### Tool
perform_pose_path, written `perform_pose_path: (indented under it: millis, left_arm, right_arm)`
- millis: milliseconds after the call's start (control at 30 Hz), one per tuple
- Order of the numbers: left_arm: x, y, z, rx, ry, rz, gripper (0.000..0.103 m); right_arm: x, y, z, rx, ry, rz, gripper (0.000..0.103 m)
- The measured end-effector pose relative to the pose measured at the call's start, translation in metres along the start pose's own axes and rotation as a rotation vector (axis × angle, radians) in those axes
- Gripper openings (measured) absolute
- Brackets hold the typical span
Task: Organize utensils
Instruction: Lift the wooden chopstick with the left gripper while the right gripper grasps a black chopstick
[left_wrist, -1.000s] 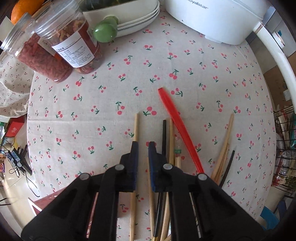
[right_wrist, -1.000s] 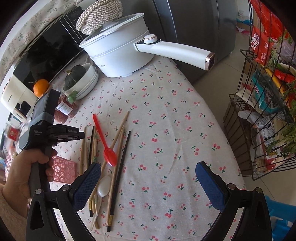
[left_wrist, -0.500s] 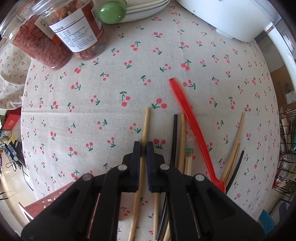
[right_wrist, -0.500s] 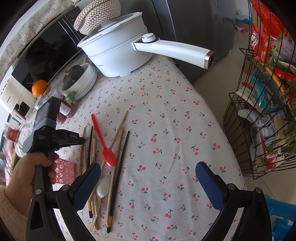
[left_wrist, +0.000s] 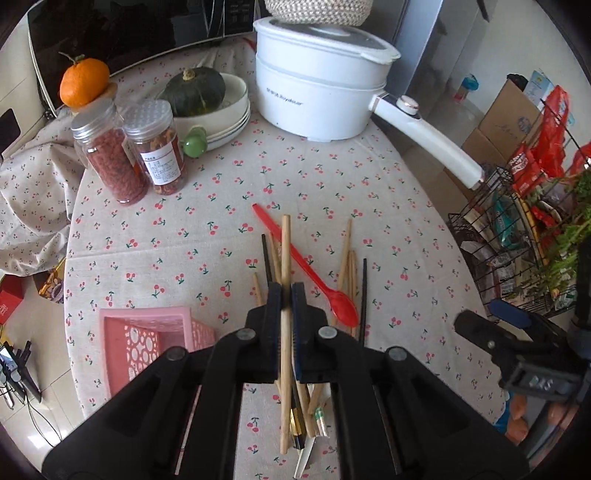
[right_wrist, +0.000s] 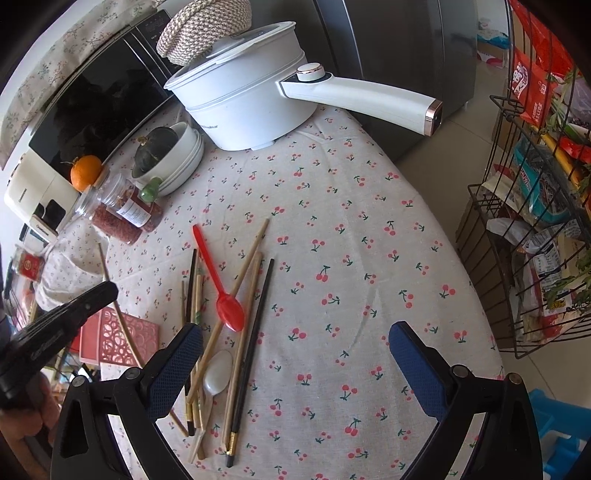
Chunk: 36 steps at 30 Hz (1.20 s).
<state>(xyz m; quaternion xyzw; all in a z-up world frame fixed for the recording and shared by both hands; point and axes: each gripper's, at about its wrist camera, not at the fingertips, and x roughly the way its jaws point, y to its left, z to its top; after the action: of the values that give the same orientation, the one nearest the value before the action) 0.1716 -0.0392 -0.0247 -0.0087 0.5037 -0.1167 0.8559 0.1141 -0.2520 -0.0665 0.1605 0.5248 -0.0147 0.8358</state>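
My left gripper is shut on a pale wooden chopstick and holds it in the air above the cherry-print tablecloth. The right wrist view shows that same chopstick slanting over the pink perforated basket. On the cloth lie several wooden and black chopsticks, a red spoon and a white spoon. My right gripper hangs open over the near end of this pile with nothing between its fingers. In the left wrist view the pink basket stands just left of my left gripper.
A white electric pot with a long handle stands at the back. Beside it are stacked bowls holding a green squash, two jars and an orange. A wire rack of packets stands past the table's right edge.
My left gripper has closed on the wooden chopstick and lifted it off the cloth, rising and pulling back towards the basket. The right gripper has stayed where it was, still open.
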Motion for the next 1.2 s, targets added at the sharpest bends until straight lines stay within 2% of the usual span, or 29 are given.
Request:
perform_pose_path:
  millis: [67,167,233,333,433,533,700,800,900,1000,1067,1100,1133,1200]
  left_arm:
    - [-0.014,-0.001,-0.005,0.020,-0.053,-0.023,0.006]
    - [-0.034,0.003,-0.021,0.031,-0.130,-0.048,0.006]
    - [-0.045,0.011,-0.034,0.037,-0.178,-0.056,0.006]
    - [-0.057,0.027,-0.052,0.019,-0.246,-0.077,0.006]
    - [-0.062,0.033,-0.053,0.007,-0.254,-0.112,0.006]
    - [-0.069,0.038,-0.056,0.011,-0.273,-0.121,0.006]
    - [-0.073,0.047,-0.059,-0.017,-0.273,-0.146,0.006]
    - [-0.075,0.048,-0.061,-0.016,-0.271,-0.151,0.006]
    - [-0.074,0.048,-0.062,-0.012,-0.260,-0.150,0.006]
    - [-0.070,0.049,-0.064,-0.017,-0.244,-0.144,0.006]
    - [-0.067,0.049,-0.065,-0.016,-0.239,-0.139,0.006]
    - [-0.068,0.050,-0.066,-0.014,-0.243,-0.133,0.006]
    - [-0.068,0.050,-0.066,-0.015,-0.244,-0.131,0.006]
    - [-0.069,0.052,-0.066,-0.023,-0.245,-0.136,0.006]
  right_arm:
    - [0.008,0.000,0.000,0.004,0.018,0.006,0.096]
    - [0.026,-0.001,0.001,0.022,0.056,0.008,0.081]
    - [0.041,-0.002,0.001,0.037,0.089,0.031,0.062]
    - [0.062,0.000,0.001,0.052,0.125,0.059,0.047]
    - [0.081,0.009,0.002,0.049,0.141,0.052,0.034]
    - [0.096,0.018,0.003,0.041,0.149,0.023,0.029]
    - [0.112,0.032,0.007,0.029,0.133,-0.033,0.026]
    - [0.114,0.046,0.007,-0.024,0.128,-0.129,0.020]
    - [0.116,0.055,0.004,-0.046,0.144,-0.227,0.019]
    - [0.118,0.068,-0.002,-0.129,0.131,-0.296,0.019]
    - [0.118,0.068,-0.003,-0.141,0.123,-0.285,0.017]
    - [0.117,0.067,-0.004,-0.141,0.121,-0.263,0.009]
    - [0.115,0.064,-0.005,-0.137,0.120,-0.240,0.008]
    - [0.110,0.057,-0.006,-0.082,0.120,-0.149,0.006]
